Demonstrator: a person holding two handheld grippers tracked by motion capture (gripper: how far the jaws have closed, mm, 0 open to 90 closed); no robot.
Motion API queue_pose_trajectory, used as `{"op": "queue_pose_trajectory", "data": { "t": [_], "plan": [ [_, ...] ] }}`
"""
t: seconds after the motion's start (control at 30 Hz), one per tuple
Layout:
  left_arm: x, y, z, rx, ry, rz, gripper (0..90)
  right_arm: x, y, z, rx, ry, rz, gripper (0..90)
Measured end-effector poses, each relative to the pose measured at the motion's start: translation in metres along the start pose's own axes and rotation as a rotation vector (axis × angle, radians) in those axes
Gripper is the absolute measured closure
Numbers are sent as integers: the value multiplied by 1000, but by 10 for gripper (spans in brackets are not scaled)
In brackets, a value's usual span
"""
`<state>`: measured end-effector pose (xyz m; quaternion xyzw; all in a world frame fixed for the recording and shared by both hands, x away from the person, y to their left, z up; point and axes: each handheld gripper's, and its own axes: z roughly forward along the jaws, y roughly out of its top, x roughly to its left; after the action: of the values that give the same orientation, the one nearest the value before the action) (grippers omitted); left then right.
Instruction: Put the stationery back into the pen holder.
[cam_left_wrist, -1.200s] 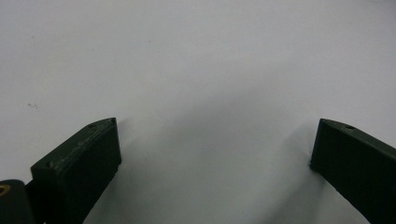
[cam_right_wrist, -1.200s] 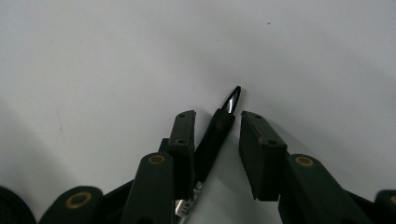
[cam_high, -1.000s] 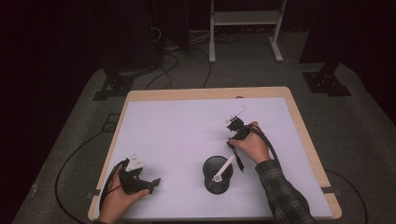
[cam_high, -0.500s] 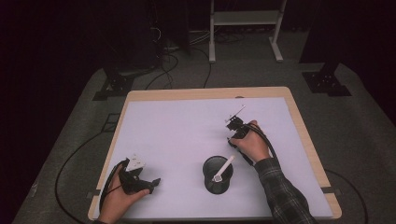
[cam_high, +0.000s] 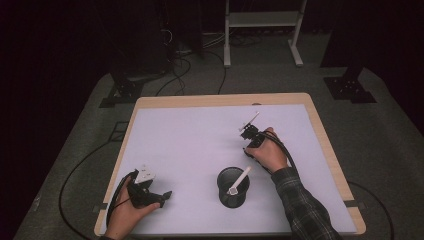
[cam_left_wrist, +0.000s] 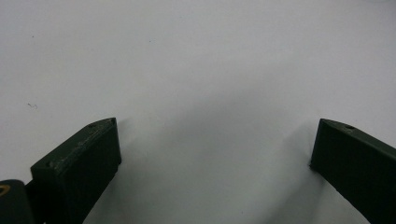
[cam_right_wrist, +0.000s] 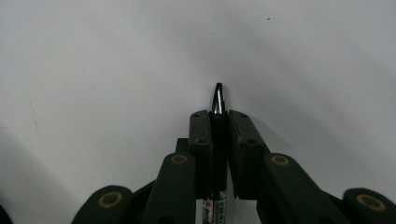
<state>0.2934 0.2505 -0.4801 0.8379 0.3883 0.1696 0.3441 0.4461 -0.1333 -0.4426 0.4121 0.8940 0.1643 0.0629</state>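
Pen (cam_right_wrist: 218, 100): clamped between the jaws of my right gripper (cam_right_wrist: 218, 116), lying along them, its metal tip poking out just past the jaw ends and pointing at the white table surface (cam_right_wrist: 116, 56). Printed barrel visible at the bottom of the right gripper view, between the linkage arms. Jaws were closed tight on the barrel, no gap seen on either side.

In the high view, my right gripper (cam_high: 250, 131) sat over the right half of the table, held by my right hand (cam_high: 270, 152), plaid sleeve (cam_high: 305, 210) behind it. Whether the pen tip touched the surface, I could not tell.

Just beside that hand, nearer me, stood a black mesh cup (cam_high: 233, 187), upright on the table. A white stick-like item (cam_high: 239, 181) leaned inside it, upper end resting toward the cup's far right rim. Cup and right gripper were near each other but apart.

My left gripper (cam_high: 162, 195) lay low at the near left corner of the table (cam_high: 200, 100), well apart from the cup, held in my left hand (cam_high: 127, 215). In the left gripper view its jaws stood wide apart, nothing between them but bare white surface (cam_left_wrist: 210, 70); both jaws cast shadows on it.
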Motion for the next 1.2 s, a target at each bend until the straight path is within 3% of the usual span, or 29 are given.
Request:
{"op": "queue_pose_trajectory", "data": {
  "t": [0.27, 0.8, 1.2],
  "plan": [
    [0, 0, 0, 0, 1, 1, 7, -3, -8, -9, -40, 24, 18, 796],
    [0, 0, 0, 0, 0, -3, 7, -11, -40, -44, -228, 108, 54, 796],
    [0, 0, 0, 0, -1, -5, 7, -8, -73, -73, -428, 176, 73, 796]
  ]
}}
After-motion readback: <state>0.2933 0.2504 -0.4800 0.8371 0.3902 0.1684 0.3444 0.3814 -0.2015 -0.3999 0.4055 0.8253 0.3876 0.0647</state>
